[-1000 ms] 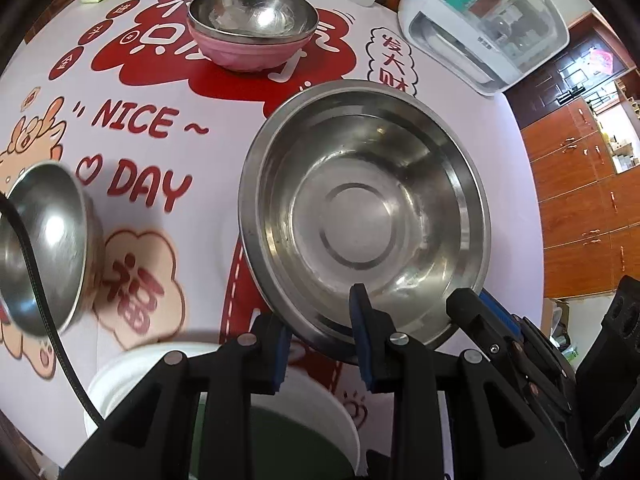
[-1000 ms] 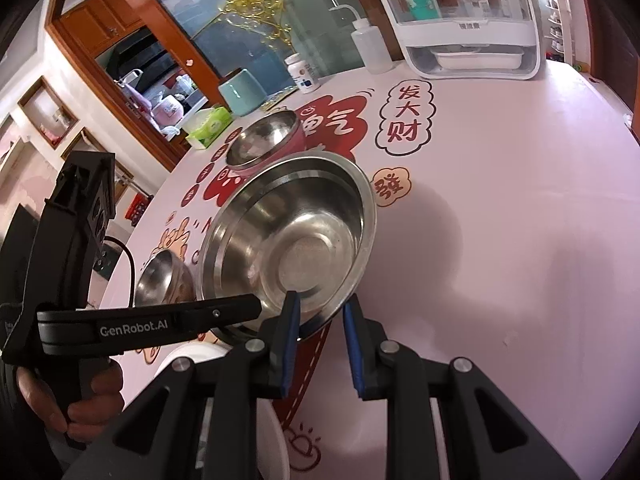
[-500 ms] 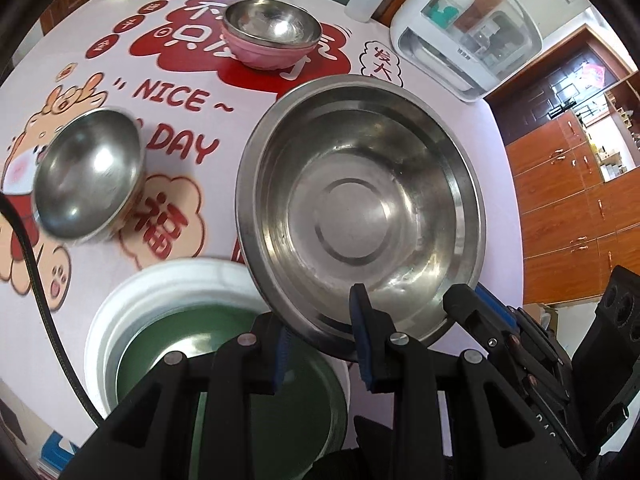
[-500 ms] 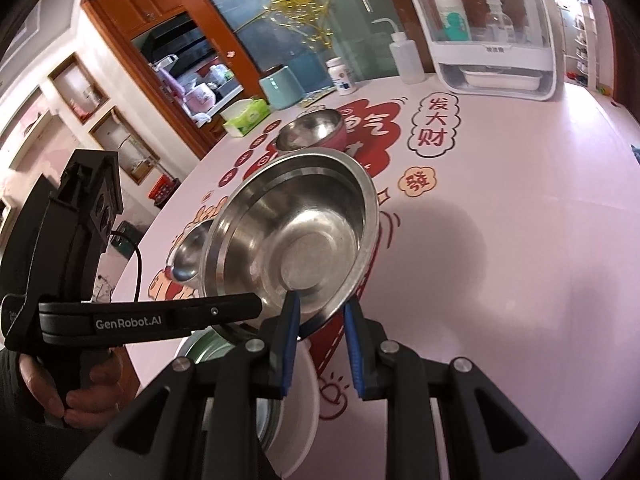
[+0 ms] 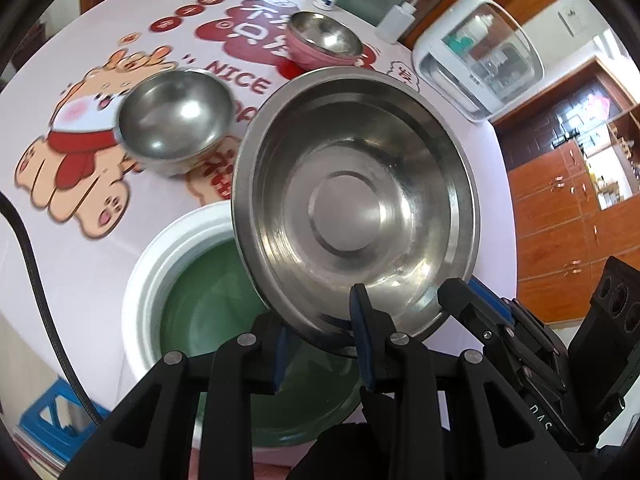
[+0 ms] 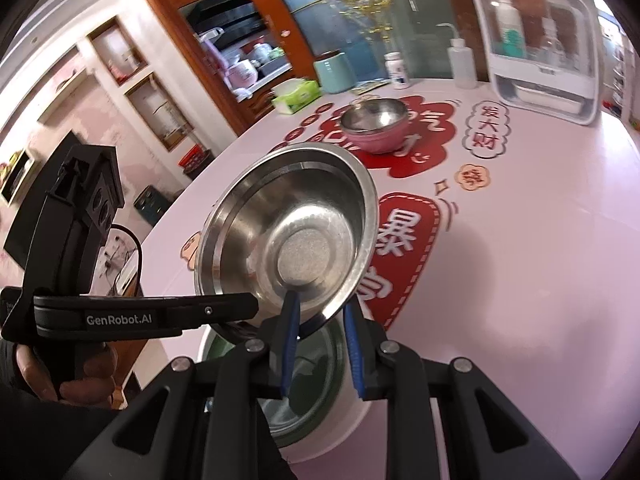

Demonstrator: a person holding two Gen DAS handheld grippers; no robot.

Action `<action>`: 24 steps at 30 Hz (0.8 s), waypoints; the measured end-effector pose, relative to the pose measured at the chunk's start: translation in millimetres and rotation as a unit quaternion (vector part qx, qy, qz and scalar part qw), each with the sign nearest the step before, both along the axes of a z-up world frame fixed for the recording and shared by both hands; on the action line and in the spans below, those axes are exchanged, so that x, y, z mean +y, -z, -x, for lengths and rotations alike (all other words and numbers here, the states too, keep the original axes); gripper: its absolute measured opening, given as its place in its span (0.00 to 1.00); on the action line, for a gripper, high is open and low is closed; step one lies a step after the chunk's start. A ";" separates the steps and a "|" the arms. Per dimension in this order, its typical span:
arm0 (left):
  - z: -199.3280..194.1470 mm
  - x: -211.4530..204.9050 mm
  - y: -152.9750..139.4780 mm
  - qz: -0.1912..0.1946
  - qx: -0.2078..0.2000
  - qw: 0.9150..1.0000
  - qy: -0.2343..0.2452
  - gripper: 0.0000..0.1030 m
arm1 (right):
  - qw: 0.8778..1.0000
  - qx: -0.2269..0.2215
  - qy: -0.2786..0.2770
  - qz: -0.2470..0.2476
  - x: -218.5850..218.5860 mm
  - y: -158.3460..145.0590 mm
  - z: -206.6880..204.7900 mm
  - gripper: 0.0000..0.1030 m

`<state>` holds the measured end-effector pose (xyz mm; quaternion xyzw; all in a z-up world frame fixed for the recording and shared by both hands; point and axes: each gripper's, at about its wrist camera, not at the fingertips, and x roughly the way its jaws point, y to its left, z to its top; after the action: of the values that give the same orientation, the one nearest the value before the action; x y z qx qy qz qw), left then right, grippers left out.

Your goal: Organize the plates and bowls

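Aloft, big steel bowl [image 5: 356,212] between both tools

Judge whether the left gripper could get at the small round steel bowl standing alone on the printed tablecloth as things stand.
Probably not yet. The left gripper is shut on the rim of the large steel bowl, shared with the right gripper. The small round steel bowl itself stands uncovered.

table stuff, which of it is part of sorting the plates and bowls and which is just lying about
Job: large steel bowl held by left claw and right claw; green-and-white plate; small steel bowl; steel bowl in pink bowl.

Lying about: tissue pack; squeeze bottle; pill bottle; teal canister.
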<state>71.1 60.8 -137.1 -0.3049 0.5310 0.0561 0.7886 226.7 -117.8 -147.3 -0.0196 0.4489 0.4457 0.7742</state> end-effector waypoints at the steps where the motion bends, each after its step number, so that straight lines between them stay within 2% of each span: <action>1: 4.2 3.1 1.1 0.002 0.001 1.000 -0.003 0.25 | 1.000 -0.001 -0.006 0.003 3.9 -0.1 3.5 0.21; 16: 73.5 75.6 6.4 0.006 0.016 0.998 -0.062 0.26 | 0.996 -0.003 -0.093 0.017 82.5 -3.3 58.0 0.21; 24: 98.3 118.0 13.2 0.009 0.033 0.996 -0.079 0.26 | 0.993 0.010 -0.114 0.027 127.2 1.3 78.0 0.22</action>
<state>-27.2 178.8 -150.3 -0.3510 0.5312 0.1236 0.7612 148.8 9.4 -148.6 -0.0875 0.4632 0.5193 0.7128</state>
